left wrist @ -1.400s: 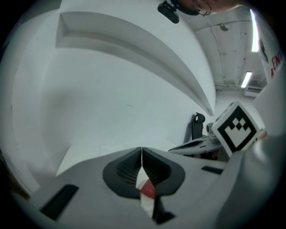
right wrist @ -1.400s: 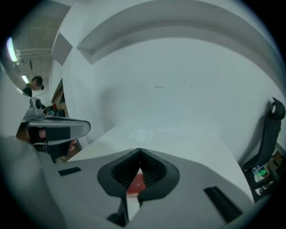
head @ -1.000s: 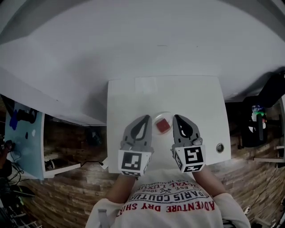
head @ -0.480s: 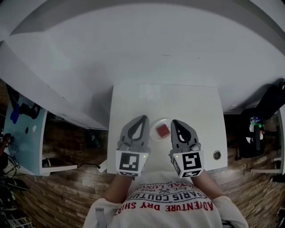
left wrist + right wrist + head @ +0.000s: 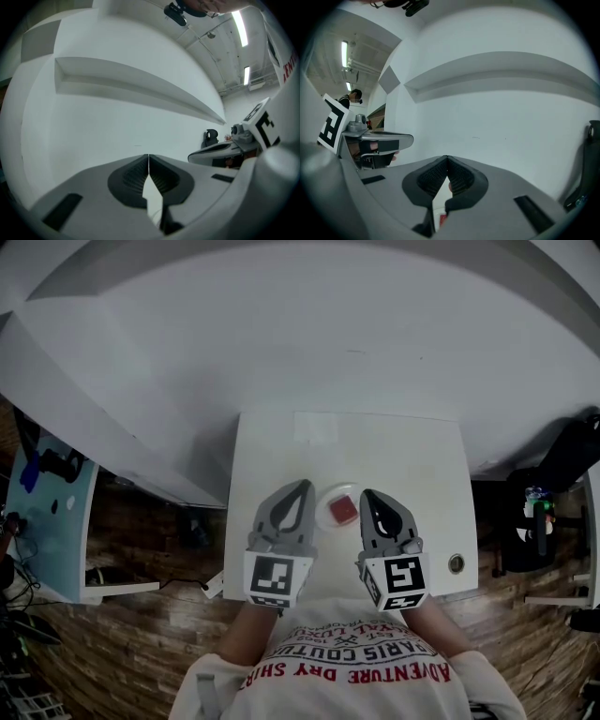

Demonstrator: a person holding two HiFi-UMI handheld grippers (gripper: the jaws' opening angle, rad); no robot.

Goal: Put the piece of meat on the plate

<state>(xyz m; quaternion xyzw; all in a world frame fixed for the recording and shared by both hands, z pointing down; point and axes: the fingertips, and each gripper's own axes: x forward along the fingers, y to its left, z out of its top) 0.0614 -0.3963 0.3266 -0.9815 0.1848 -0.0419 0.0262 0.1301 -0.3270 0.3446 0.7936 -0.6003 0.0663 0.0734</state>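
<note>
A red piece of meat (image 5: pixel 343 511) lies on a small round plate (image 5: pixel 327 499) near the front of the white table (image 5: pixel 412 456). My left gripper (image 5: pixel 304 485) hovers just left of the plate, its jaws shut on nothing. My right gripper (image 5: pixel 367 493) hovers just right of the plate, also shut and empty. In the left gripper view the jaws (image 5: pixel 148 157) meet at the tip and face the white wall. In the right gripper view the shut jaws (image 5: pixel 446 158) show a sliver of the red meat (image 5: pixel 442 219) below them.
A small round grommet (image 5: pixel 456 564) sits at the table's front right corner. A light blue shelf (image 5: pixel 52 521) stands to the left, dark gear (image 5: pixel 548 507) to the right. The white wall rises beyond the table's far edge. The floor is wooden.
The head view has shifted a little. Both grippers have lifted slightly and stay shut on either side of the plate; the meat has not moved.
</note>
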